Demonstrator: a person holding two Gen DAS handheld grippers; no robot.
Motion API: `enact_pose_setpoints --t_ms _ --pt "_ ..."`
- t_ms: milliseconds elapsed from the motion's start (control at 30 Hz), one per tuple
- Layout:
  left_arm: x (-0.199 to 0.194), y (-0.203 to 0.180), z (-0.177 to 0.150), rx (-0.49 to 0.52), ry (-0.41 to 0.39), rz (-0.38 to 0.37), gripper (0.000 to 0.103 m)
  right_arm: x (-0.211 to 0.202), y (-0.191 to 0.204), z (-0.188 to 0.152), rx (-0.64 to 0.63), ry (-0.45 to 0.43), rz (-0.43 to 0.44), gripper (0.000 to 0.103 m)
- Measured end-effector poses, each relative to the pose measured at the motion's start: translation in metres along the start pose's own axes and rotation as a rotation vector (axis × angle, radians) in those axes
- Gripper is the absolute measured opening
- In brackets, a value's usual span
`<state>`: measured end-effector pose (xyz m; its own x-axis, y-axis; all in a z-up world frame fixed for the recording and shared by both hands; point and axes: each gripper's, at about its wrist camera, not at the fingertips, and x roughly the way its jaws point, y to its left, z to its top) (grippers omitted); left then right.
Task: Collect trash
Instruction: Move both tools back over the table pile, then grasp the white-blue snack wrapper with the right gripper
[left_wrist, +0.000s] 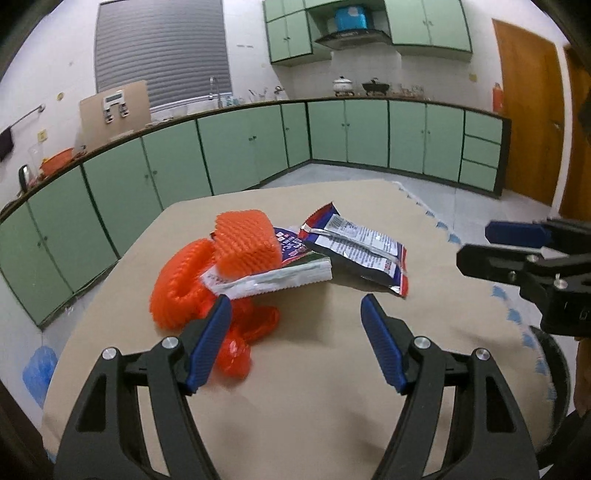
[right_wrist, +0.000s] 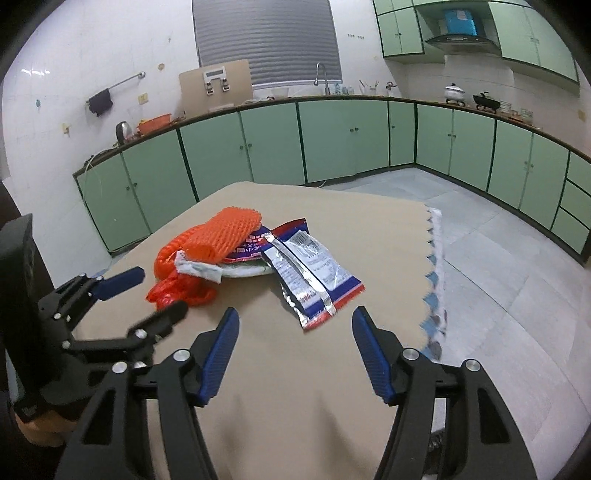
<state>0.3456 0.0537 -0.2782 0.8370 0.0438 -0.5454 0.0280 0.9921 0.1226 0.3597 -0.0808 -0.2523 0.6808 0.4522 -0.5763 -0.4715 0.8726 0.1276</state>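
Left wrist view looks down over a tan table (left_wrist: 295, 387) in a kitchen lined with green cabinets (left_wrist: 236, 147). At the lower centre of the frame the left gripper (left_wrist: 295, 308) stands spread apart with nothing between its blue pads, hovering just short of the trash. That trash sits in a heap at mid-frame: an orange foam net (left_wrist: 245, 240) on top, a second orange foam net (left_wrist: 181, 284) curled at its left, a crumpled red plastic bag (left_wrist: 251, 328) nearest the gripper, a white wrapper (left_wrist: 273, 280) beneath the nets, and a silver and dark snack packet (left_wrist: 362, 251) lying to the right. At the right edge the right gripper (left_wrist: 484, 245) reaches in from the side, also empty. Right wrist view shows the same pile in the middle of the frame, the snack packet (right_wrist: 310, 277) closest, with the right gripper (right_wrist: 293, 317) released at the lower centre and the left gripper (right_wrist: 159, 291) parted at lower left, holding nothing.
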Motion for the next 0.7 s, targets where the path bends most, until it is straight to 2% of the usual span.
enact_pose_setpoints --t_ms 200,300,333,400,433,700 --pt "0.033 -0.005 0.01 0.038 0.015 -0.007 0.068 0.015 -0.013 0.001 0.025 0.011 -0.012 0.063" --pt "0.049 -0.008 0.014 0.059 0.037 0.014 0.062 0.022 -0.015 0.002 0.018 0.019 -0.018 0.063" --pt "0.053 -0.007 0.015 0.058 0.046 0.015 0.053 0.025 -0.016 0.002 0.017 0.02 -0.019 0.063" --pt "0.059 -0.003 0.017 0.043 0.068 0.002 0.022 0.03 -0.015 0.003 0.012 0.024 -0.017 0.063" --pt "0.061 0.0 0.016 0.032 0.077 -0.005 0.0 0.032 -0.013 0.003 0.007 0.027 -0.017 0.061" --pt "0.04 0.019 0.019 -0.044 -0.007 -0.046 0.0 0.052 0.002 0.014 -0.026 0.039 -0.005 0.059"
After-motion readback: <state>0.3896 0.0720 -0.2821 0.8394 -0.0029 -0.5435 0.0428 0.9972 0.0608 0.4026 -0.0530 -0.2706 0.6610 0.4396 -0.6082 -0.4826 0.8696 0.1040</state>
